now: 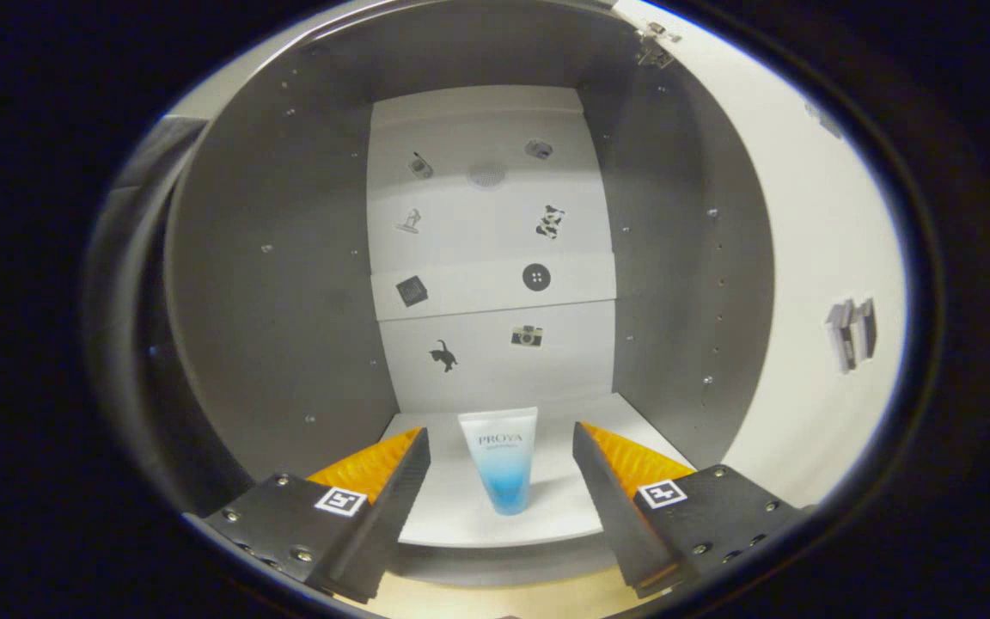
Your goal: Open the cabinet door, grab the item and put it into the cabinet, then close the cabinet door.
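Note:
A white and blue tube [502, 460] stands cap-down on the white floor [461, 516] of the open cabinet, between my two fingers and slightly ahead of them. My gripper [501, 443] is open, and clear gaps separate each finger from the tube. The cabinet has grey side walls [280, 292] and a white back panel [486, 258] with small stickers. The cabinet door [813, 284] is swung open to the right of the fingers.
The door's hinge [654, 45] sits at the top of the right wall. A sticker of books [852, 334] is on the inside of the door. A wooden surface [495, 602] lies below the cabinet's front edge.

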